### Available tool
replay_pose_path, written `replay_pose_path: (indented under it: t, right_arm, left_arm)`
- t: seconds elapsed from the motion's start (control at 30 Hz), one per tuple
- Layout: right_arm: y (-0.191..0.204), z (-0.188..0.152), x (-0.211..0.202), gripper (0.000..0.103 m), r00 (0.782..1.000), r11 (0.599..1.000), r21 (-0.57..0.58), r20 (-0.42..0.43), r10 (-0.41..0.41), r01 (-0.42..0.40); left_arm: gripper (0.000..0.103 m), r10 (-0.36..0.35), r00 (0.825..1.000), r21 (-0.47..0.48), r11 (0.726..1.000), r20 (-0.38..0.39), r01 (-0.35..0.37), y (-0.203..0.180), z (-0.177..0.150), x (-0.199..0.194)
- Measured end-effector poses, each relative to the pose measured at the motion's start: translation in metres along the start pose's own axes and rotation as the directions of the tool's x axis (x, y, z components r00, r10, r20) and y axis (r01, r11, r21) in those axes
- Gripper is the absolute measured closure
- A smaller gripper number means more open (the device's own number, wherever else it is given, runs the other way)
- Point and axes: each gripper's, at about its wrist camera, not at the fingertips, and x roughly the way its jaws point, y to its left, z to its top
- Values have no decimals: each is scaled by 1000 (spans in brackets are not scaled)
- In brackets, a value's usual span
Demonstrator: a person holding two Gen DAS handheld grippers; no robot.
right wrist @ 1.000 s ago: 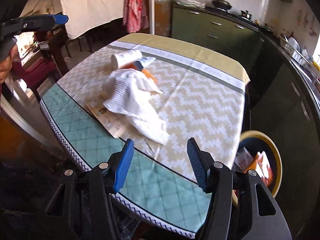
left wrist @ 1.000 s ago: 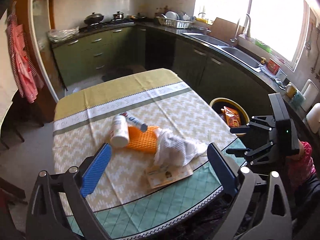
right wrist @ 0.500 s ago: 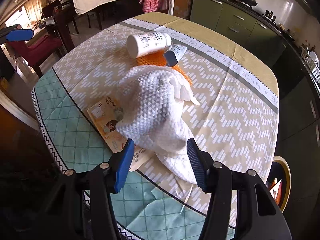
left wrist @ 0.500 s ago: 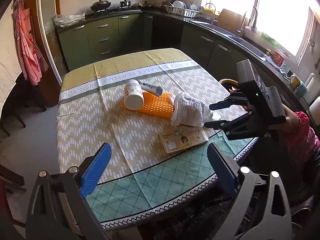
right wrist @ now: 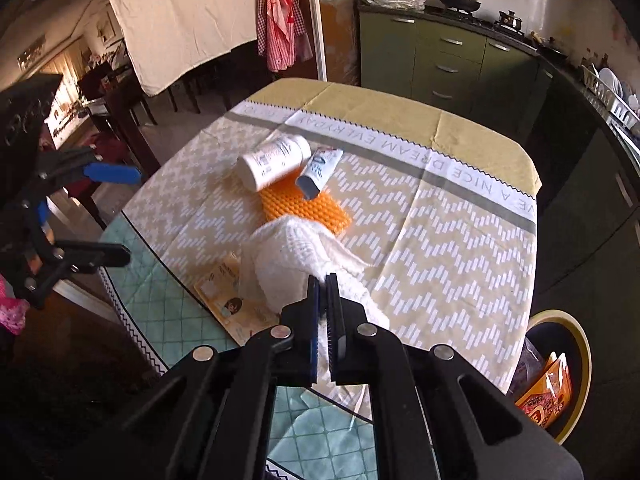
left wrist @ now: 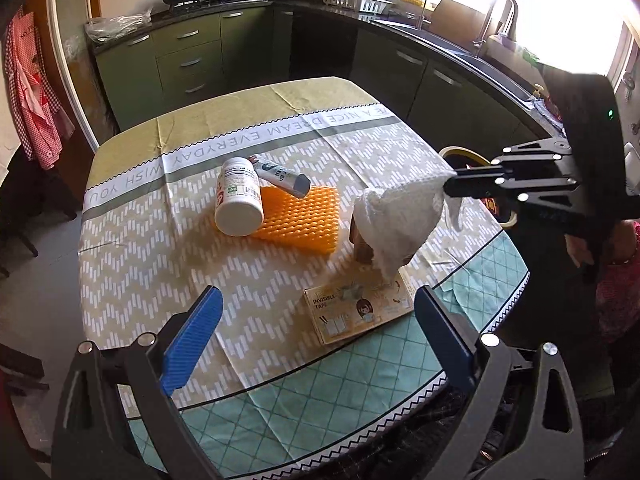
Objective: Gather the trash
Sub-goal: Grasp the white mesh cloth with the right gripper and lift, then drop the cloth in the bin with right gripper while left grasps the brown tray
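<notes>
Now, right gripper point(right wrist: 322, 280) jaws just clamped on white cloth point(left wrist: 396, 216), left gripper point(left wrist: 316, 316) jaws wide, empty.

Right claw point(right wrist: 323, 280) pinched tight on white cloth point(right wrist: 288, 256).

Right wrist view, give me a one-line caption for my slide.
Right gripper pinches a white cloth off the table beside an orange sponge, trash bin waiting alongside.

On the zigzag-patterned tablecloth point(left wrist: 168, 264), a ridged orange sponge pad point(left wrist: 298, 216) is taken as landmark. A white plastic bottle point(left wrist: 238, 202) and a squeezed tube point(left wrist: 280, 176) are propped on its far-left edge. A white waffle-weave cloth point(left wrist: 400, 216) is found to its right, a flat printed card packet point(left wrist: 356, 314) nearer, and a yellow-rimmed bin point(right wrist: 560, 364) beyond the table's right edge.
</notes>
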Motion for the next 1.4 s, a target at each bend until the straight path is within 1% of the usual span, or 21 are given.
replay_pose_path:
  t: [0.2, 0.3, 0.4, 0.5, 0.63, 0.7, 0.73, 0.77, 0.87, 0.9, 0.97, 1.03, 1.1, 1.17, 1.27, 1.33, 1.4]
  right_arm:
    - [-8, 26, -36, 98, 995, 998, 41, 94, 37, -41]
    - [-14, 33, -58, 98, 990, 998, 60, 142, 7, -16]
    - [-25, 32, -77, 98, 986, 996, 89, 166, -32, 17]
    - [-40, 22, -95, 98, 983, 992, 118, 171, -73, 53]
    - [-65, -1, -112, 98, 980, 978, 176, 148, -135, 108]
    - [-78, -14, -118, 98, 978, 970, 207, 137, -160, 129]
    - [-86, -21, -121, 98, 977, 965, 227, 132, -166, 134]
    - [-93, -28, -123, 98, 977, 960, 243, 126, -170, 136]
    - [-107, -46, -127, 98, 977, 950, 274, 107, -182, 147]
    - [-110, -51, -128, 98, 978, 948, 281, 100, -184, 150]
    - [-115, -59, -127, 98, 979, 945, 288, 87, -186, 154]
    - [-118, -63, -126, 98, 980, 944, 291, 80, -184, 154]
    - [-119, -65, -125, 98, 981, 945, 291, 78, -178, 148]
    - [-116, -65, -122, 98, 983, 948, 286, 79, -168, 139]
    - [-113, -63, -117, 98, 985, 952, 278, 71, -156, 131]
    - [-113, -62, -112, 98, 986, 952, 277, 64, -151, 127]
    - [-113, -63, -108, 98, 988, 953, 277, 58, -146, 124]
  left_arm:
    - [11, -2, 1000, 41, 999, -11, 3, -9, 11, 8]
    - [11, 1, 1000, 83, 997, -9, 0, -19, 19, 9]
    - [11, -9, 1000, 136, 991, -23, 12, -31, 28, 14]
    - [11, -10, 996, 183, 983, -83, 25, -43, 36, 30]
    - [11, -8, 981, 233, 971, -192, 54, -58, 39, 57]
    - [14, -11, 970, 217, 974, -243, 65, -62, 40, 70]
    - [20, -14, 965, 212, 975, -263, 71, -63, 40, 76]
    - [22, -13, 960, 220, 972, -278, 77, -66, 40, 81]
    - [22, -8, 952, 264, 960, -307, 93, -76, 37, 90]
    - [22, -8, 946, 259, 961, -325, 98, -76, 37, 93]
    - [21, -13, 930, 177, 981, -366, 83, -68, 40, 101]
    - [17, -26, 902, 64, 996, -432, 59, -54, 42, 113]
    - [16, -47, 877, -47, 998, -478, 28, -39, 44, 125]
    - [16, -48, 852, -127, 992, -521, -22, -29, 45, 135]
    - [16, -90, 831, -222, 974, -549, -42, -22, 46, 144]
    - [16, -83, 819, -258, 963, -568, -81, -20, 46, 148]
    - [15, -62, 813, -272, 955, -578, -121, -21, 48, 154]
